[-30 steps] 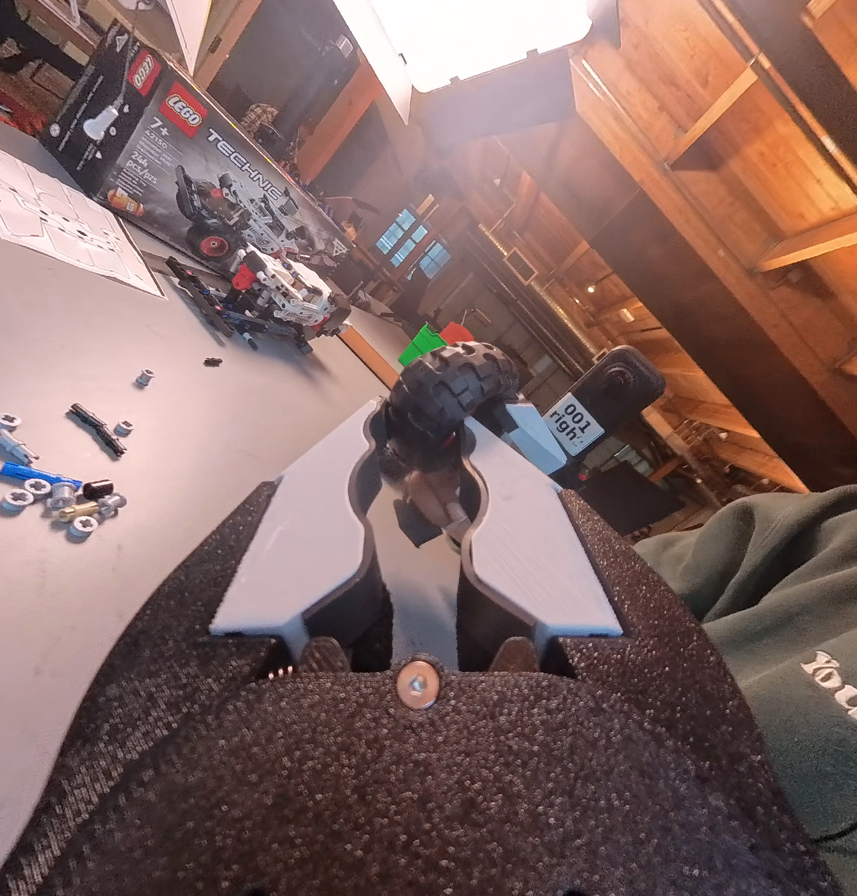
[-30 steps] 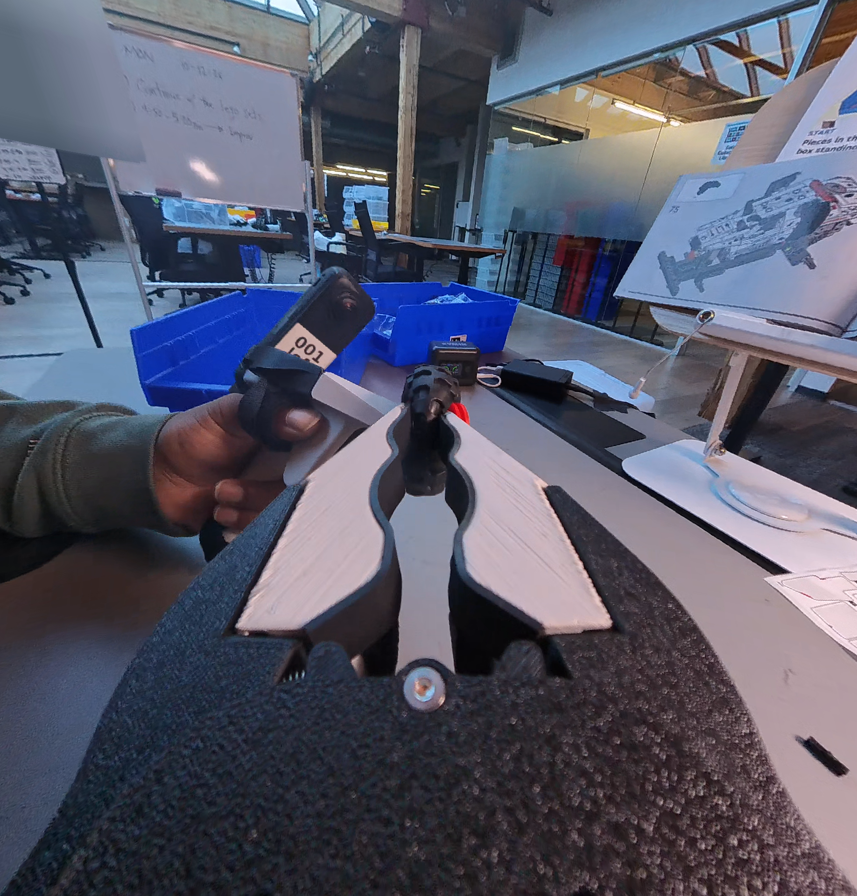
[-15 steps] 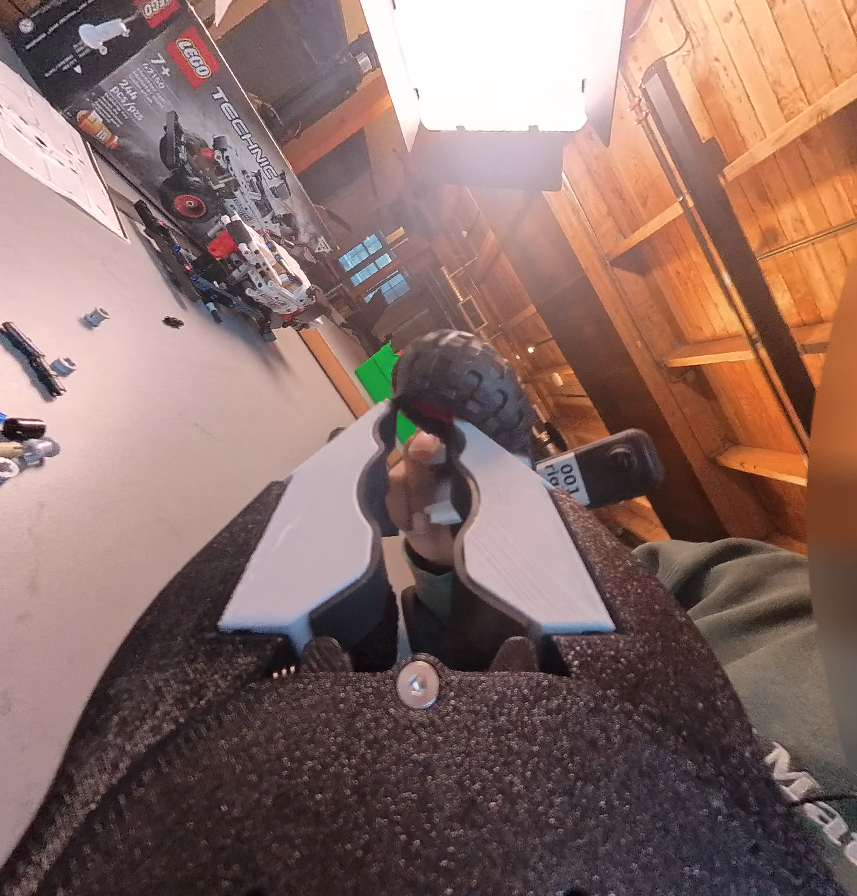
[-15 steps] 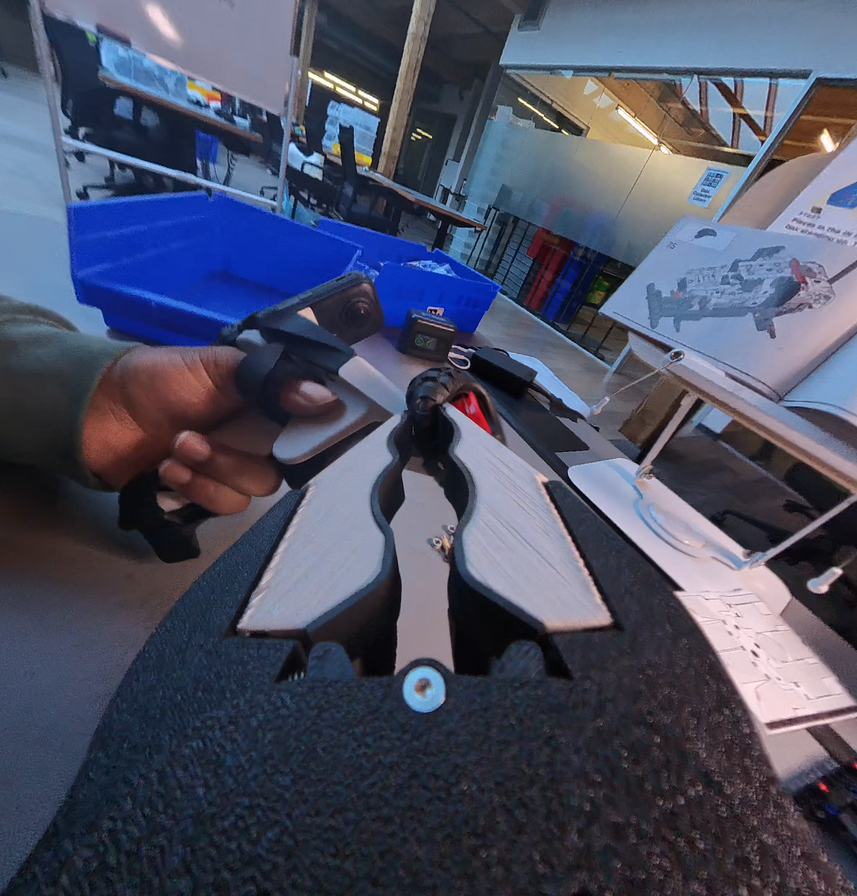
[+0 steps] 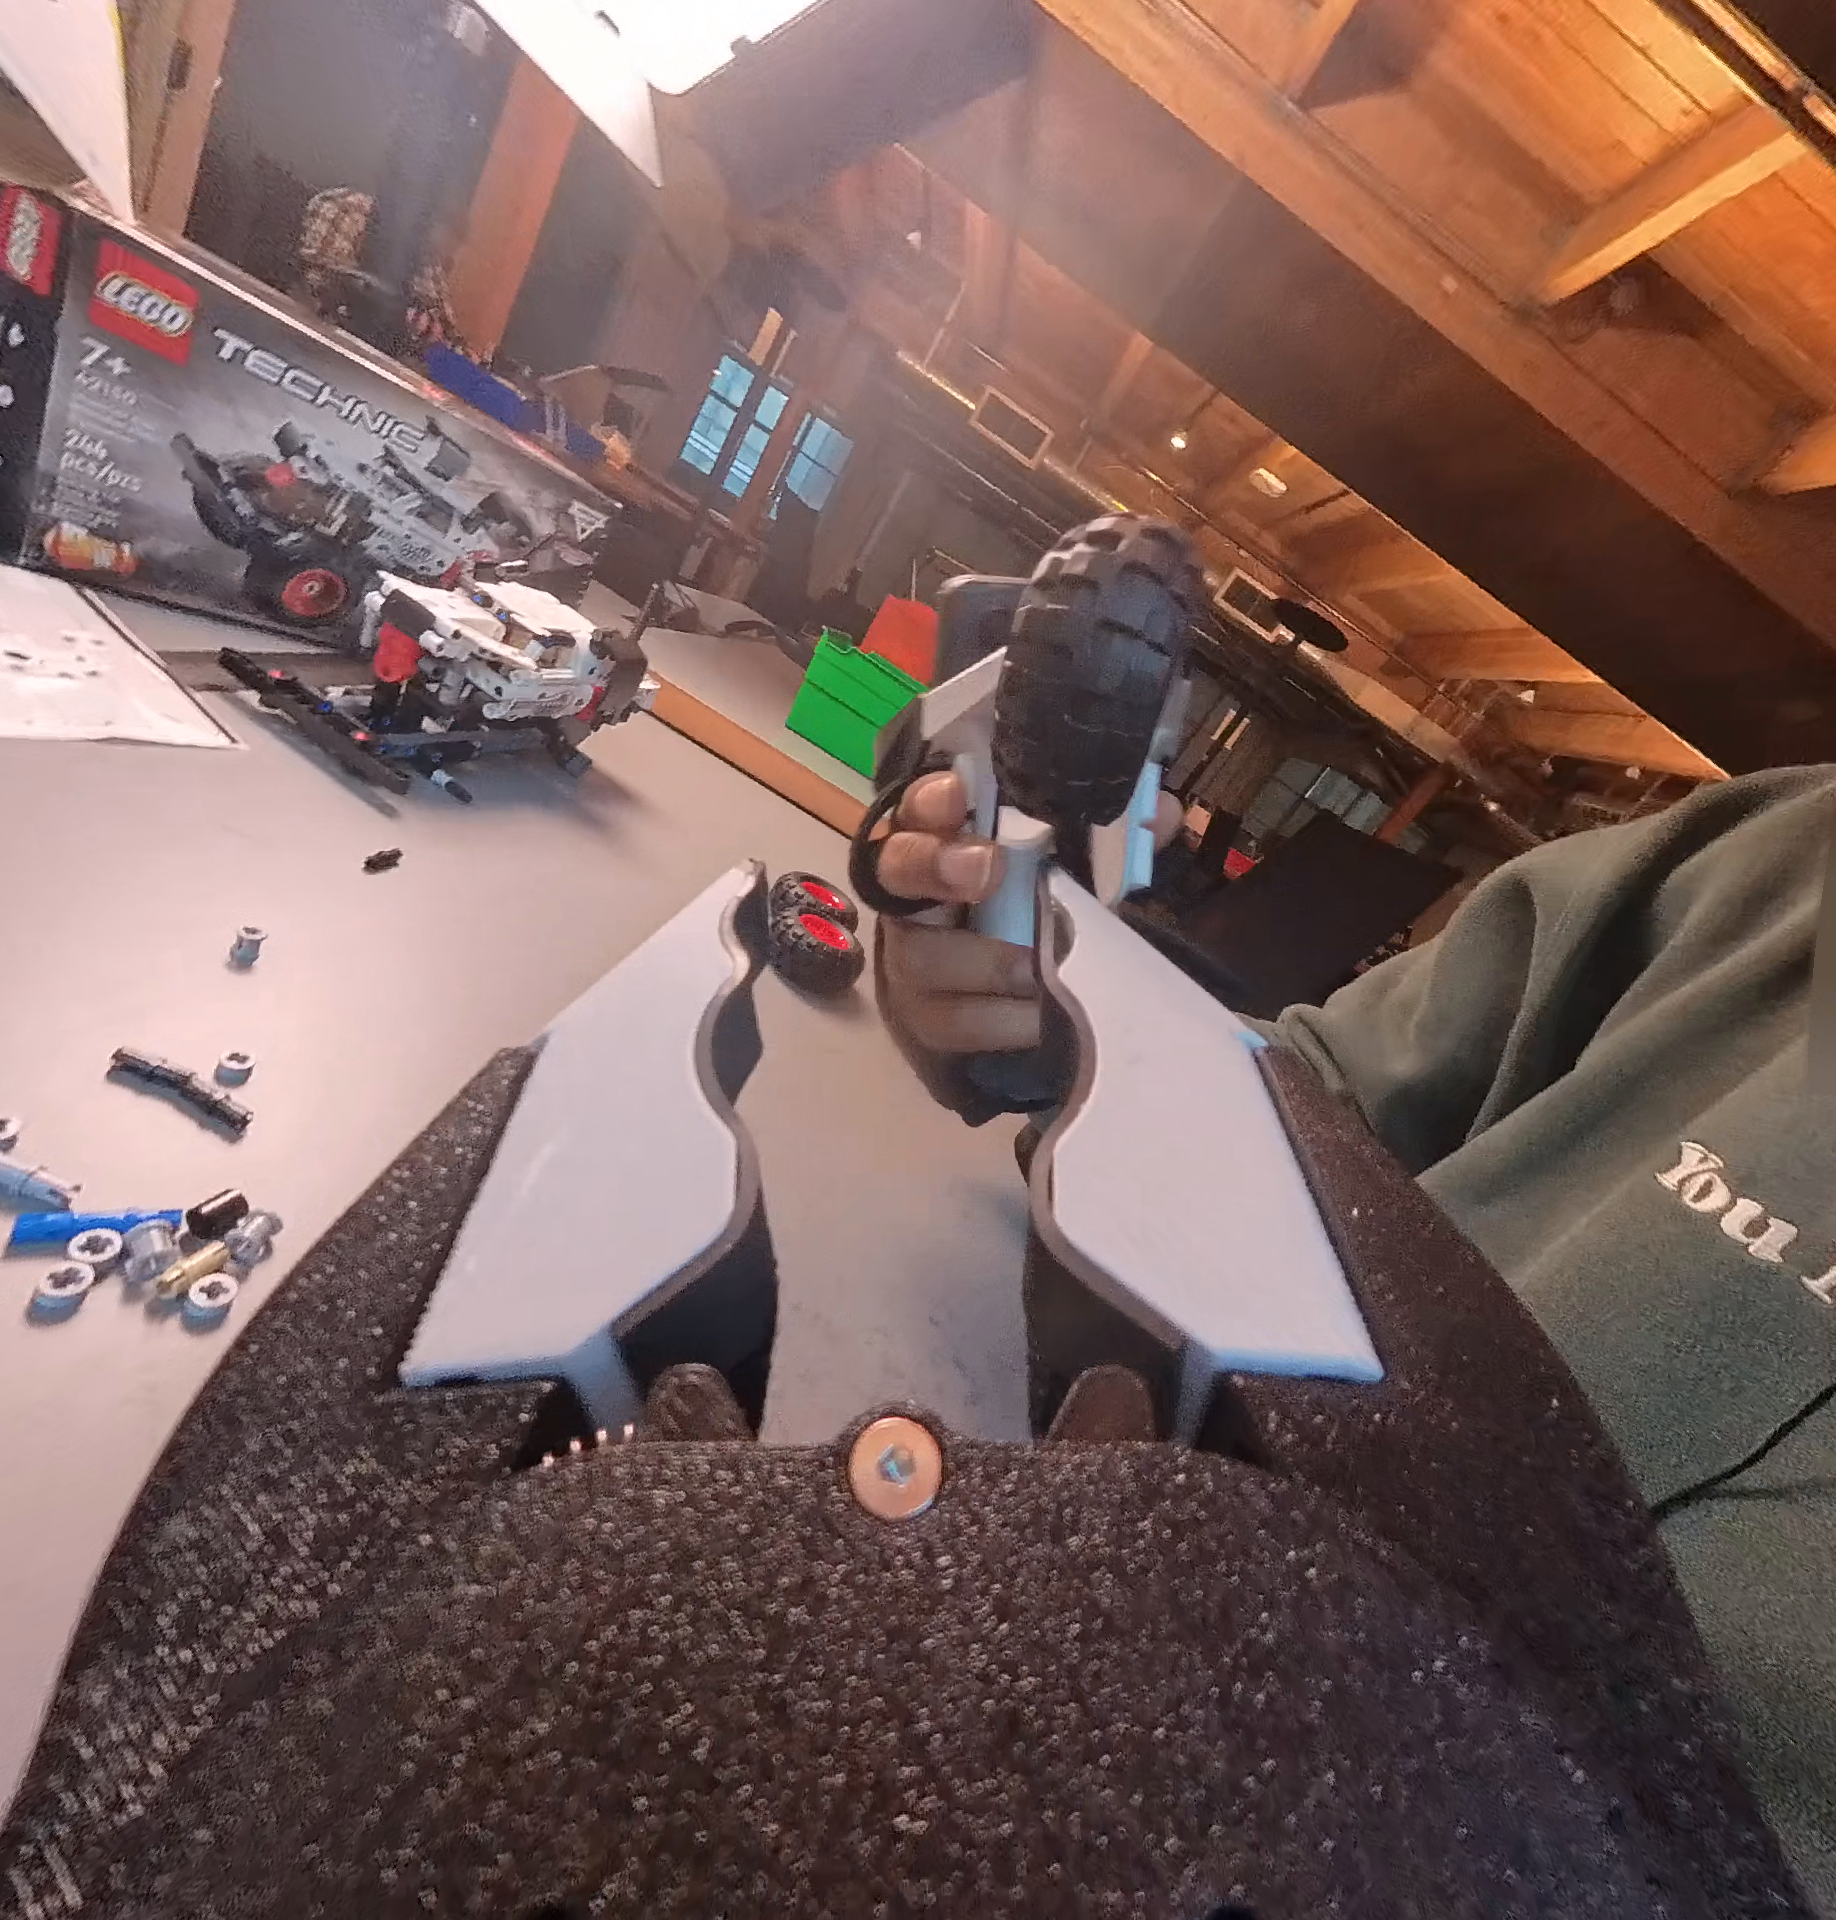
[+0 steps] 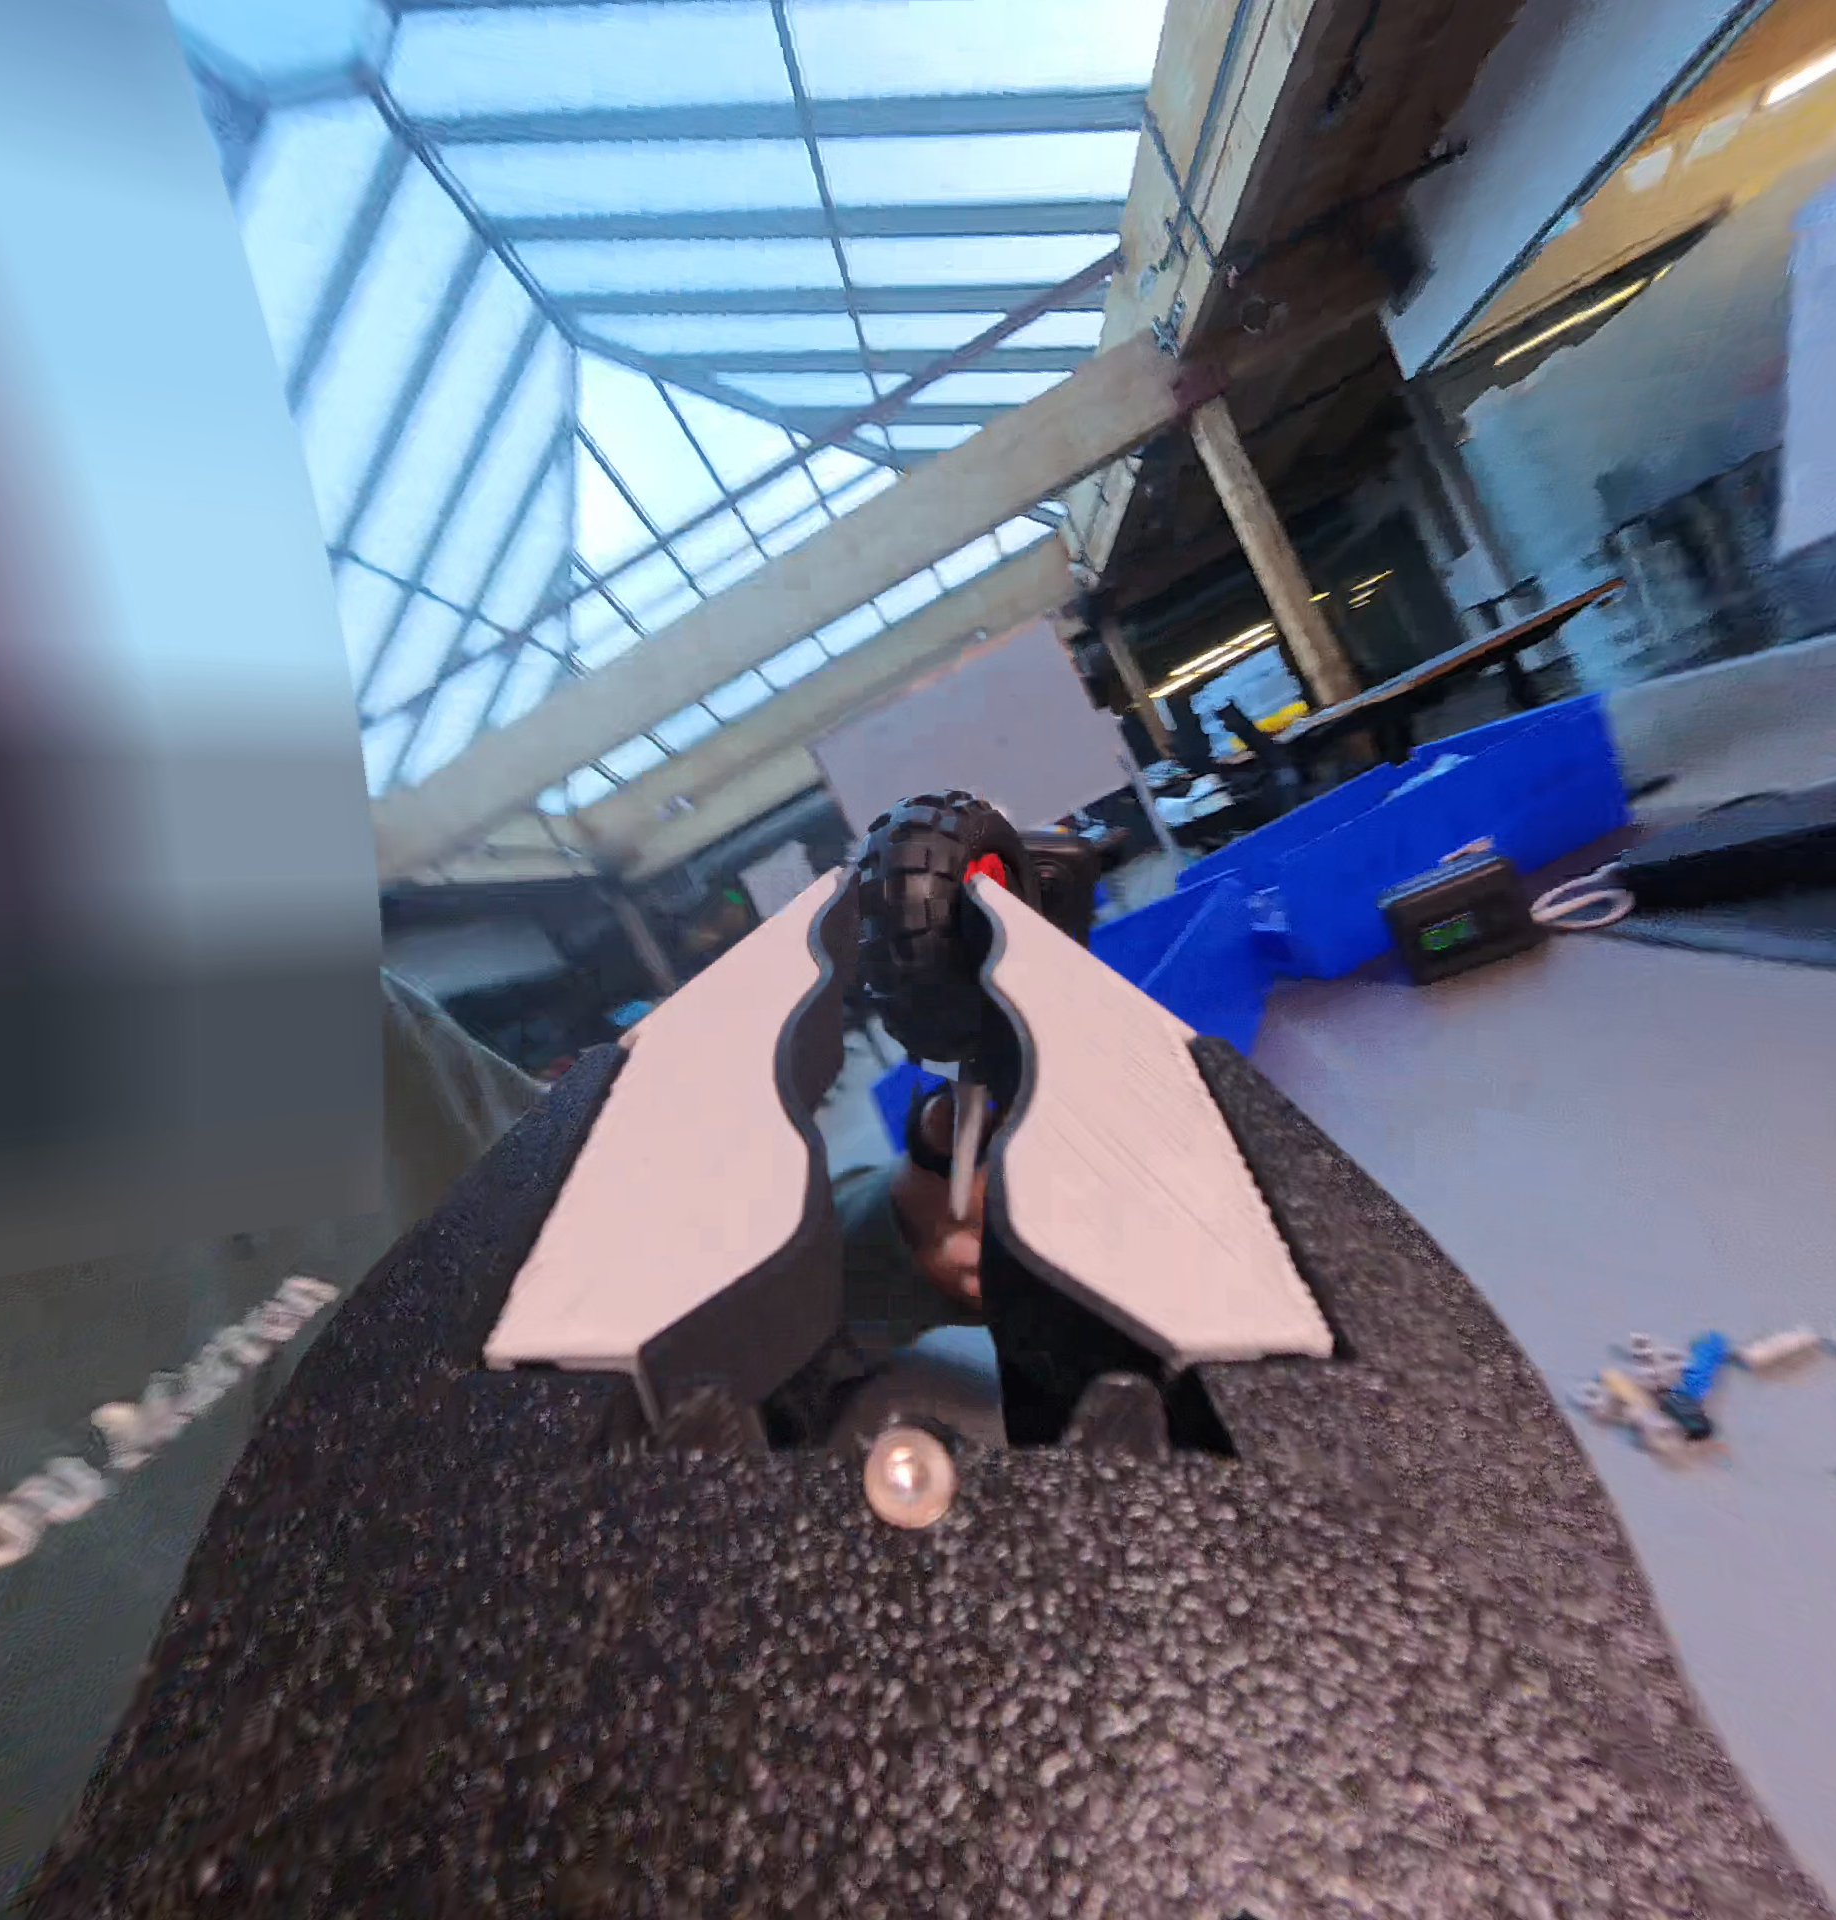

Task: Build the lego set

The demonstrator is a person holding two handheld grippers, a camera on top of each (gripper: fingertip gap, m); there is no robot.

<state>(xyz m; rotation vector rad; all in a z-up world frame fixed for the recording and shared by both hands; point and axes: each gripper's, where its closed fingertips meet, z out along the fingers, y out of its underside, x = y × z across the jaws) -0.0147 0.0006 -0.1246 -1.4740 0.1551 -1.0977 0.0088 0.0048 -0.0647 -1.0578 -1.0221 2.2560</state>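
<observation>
My right gripper (image 6: 914, 894) is shut on a black knobbly wheel (image 6: 929, 925) with a red hub and holds it up in the air, tilted toward the ceiling. In the left wrist view the same wheel (image 5: 1096, 665) sits between the right gripper's fingers, above the person's hand (image 5: 945, 935). My left gripper (image 5: 903, 904) is open and empty, just in front of that hand and below the wheel. Two more wheels with red hubs (image 5: 815, 930) lie on the table past my left fingertip. The part-built white truck (image 5: 498, 665) stands farther back on the grey table (image 5: 478, 935).
The set's box (image 5: 218, 457) and a printed sheet (image 5: 41, 665) are at the back left. Small loose parts (image 5: 135, 1247) lie at the left; they also show in the right wrist view (image 6: 1672, 1382). A green bin (image 5: 852, 696), blue bins (image 6: 1413, 883) and a small black device (image 6: 1454, 920) stand farther off.
My left gripper has let go of the wheel, opened wide and dropped back toward the table. My right gripper keeps the wheel and has swung upward.
</observation>
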